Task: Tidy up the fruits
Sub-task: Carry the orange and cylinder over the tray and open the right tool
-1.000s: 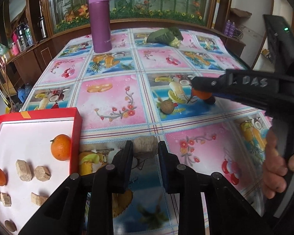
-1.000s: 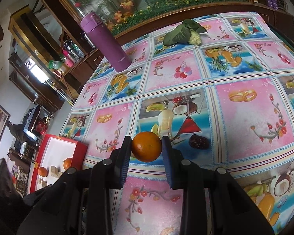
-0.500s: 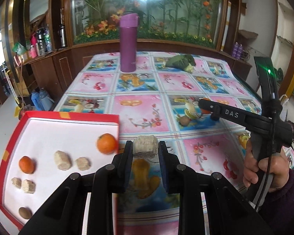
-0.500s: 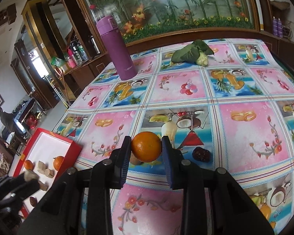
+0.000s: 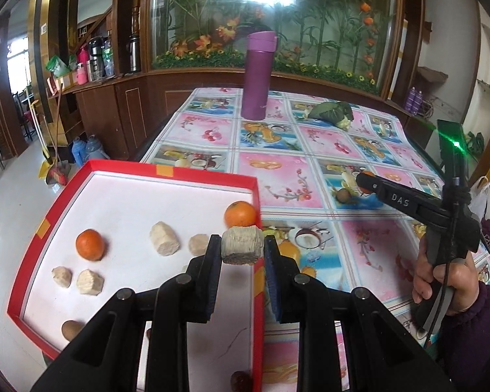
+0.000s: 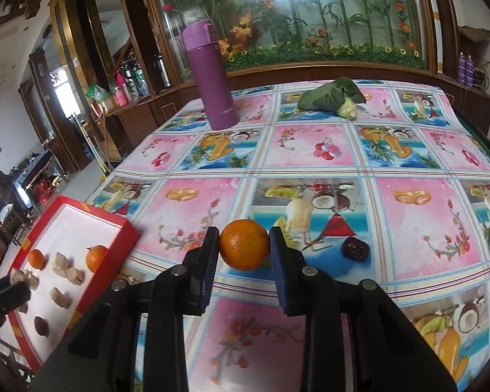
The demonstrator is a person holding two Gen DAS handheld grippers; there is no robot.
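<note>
With the beige chunk (image 5: 242, 245) clamped in the left gripper (image 5: 241, 254) apparently over the red tray's (image 5: 257, 281) right wall, an early release could drop it onto the worktop (image 6: 310, 143), while the right gripper (image 6: 244, 254) is clamped on an orange (image 6: 244, 244).

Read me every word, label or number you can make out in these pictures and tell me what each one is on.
"DAS": white letters on the black arm of the right hand-held gripper, seen from the left wrist.
Pale print low on the purple flask: too small and blurred to read.
Small plate on the dark wooden pillar at the far left: unreadable.
The tablecloth shows only pictures, no words.
</note>
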